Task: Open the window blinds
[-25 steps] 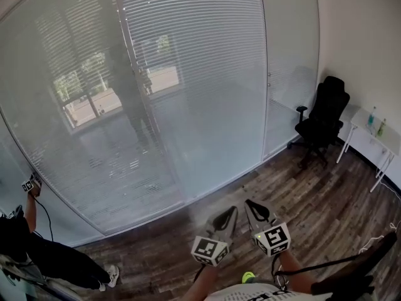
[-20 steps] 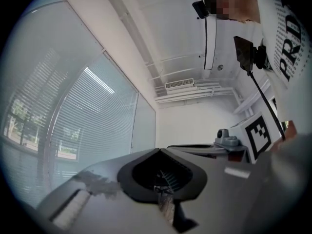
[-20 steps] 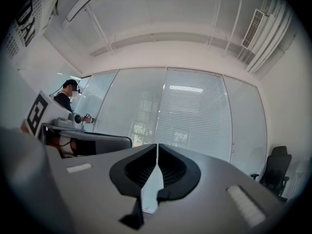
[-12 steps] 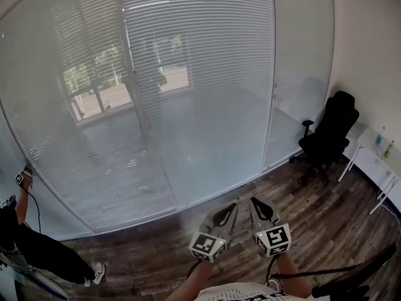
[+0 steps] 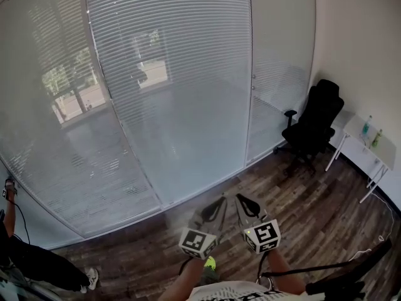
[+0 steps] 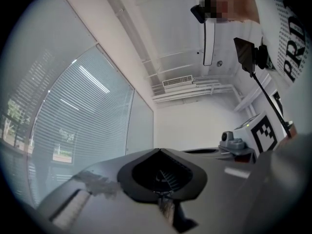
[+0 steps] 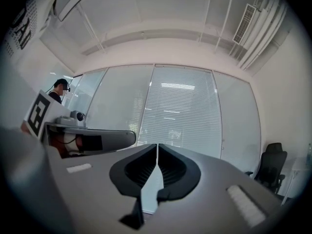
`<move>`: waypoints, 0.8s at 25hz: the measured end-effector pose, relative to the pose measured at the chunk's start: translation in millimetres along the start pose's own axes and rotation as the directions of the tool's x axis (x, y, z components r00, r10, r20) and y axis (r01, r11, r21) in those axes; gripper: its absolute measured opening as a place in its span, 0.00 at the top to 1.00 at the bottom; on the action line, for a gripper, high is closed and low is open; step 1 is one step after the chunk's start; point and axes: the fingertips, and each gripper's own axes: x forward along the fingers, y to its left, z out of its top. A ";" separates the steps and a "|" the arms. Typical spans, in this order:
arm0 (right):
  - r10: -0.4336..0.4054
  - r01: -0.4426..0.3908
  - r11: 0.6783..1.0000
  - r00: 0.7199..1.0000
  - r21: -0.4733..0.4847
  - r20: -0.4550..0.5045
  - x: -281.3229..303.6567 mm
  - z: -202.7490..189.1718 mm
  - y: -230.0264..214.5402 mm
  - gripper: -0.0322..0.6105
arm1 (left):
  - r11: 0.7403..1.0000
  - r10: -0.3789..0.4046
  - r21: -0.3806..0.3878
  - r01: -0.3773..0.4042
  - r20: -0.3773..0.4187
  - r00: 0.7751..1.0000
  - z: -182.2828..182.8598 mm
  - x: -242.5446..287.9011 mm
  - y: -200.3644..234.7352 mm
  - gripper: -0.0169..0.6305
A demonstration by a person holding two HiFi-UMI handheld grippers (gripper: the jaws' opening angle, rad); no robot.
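Closed white slatted blinds hang behind a tall glass wall that fills the far side of the room. They also show in the right gripper view as blinds and in the left gripper view as blinds. My left gripper and right gripper are held side by side low in the head view, well short of the glass. Both point toward the wall. The left gripper has its jaws together with nothing between them. The right gripper is likewise shut and empty.
A black office chair stands at the right by the wall, with a white table holding bottles beyond it. Another person crouches at the lower left beside the glass. A black stand arm crosses the lower right over the wood floor.
Both grippers have moved together across the room toward the glass wall, and the view has swung with them. Their jaws stay shut. The person at the left has slid toward the frame's edge.
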 end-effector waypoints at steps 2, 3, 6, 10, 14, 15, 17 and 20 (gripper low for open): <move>0.003 -0.003 1.000 1.000 0.003 -0.004 8.8 -5.2 -4.6 0.94 | 1.000 -0.002 -0.004 0.002 0.001 1.000 -6.8 7.7 6.9 0.98; 0.002 -0.002 1.000 1.000 0.005 -0.007 12.8 -7.6 -7.3 0.94 | 1.000 -0.003 -0.004 0.003 0.000 1.000 -8.9 11.5 9.9 0.98; -0.014 0.014 1.000 1.000 0.014 -0.013 24.3 -8.4 -19.4 0.94 | 1.000 -0.013 -0.011 0.013 -0.010 1.000 -9.5 25.7 19.3 0.98; -0.026 0.026 1.000 1.000 -0.014 -0.014 58.8 6.6 -44.3 0.94 | 1.000 -0.027 0.000 0.027 0.014 1.000 3.2 59.3 47.4 0.98; -0.032 0.032 0.999 0.999 -0.012 -0.012 95.3 2.5 -61.9 0.94 | 0.999 -0.026 -0.028 0.027 0.039 0.999 -2.4 82.7 80.7 0.98; -0.035 0.035 0.999 0.999 -0.014 -0.013 106.1 1.6 -65.5 0.94 | 0.999 -0.031 -0.033 0.032 0.043 0.999 -3.5 87.2 89.9 0.98; -0.038 0.037 0.999 0.999 -0.022 -0.020 130.5 -1.5 -70.2 0.94 | 0.998 -0.038 -0.045 0.040 0.042 0.998 -8.9 95.0 112.3 0.98; -0.044 0.043 0.999 0.998 -0.030 -0.033 163.1 -7.3 -71.9 0.94 | 0.996 -0.051 -0.069 0.054 0.039 0.998 -16.5 103.9 143.0 0.98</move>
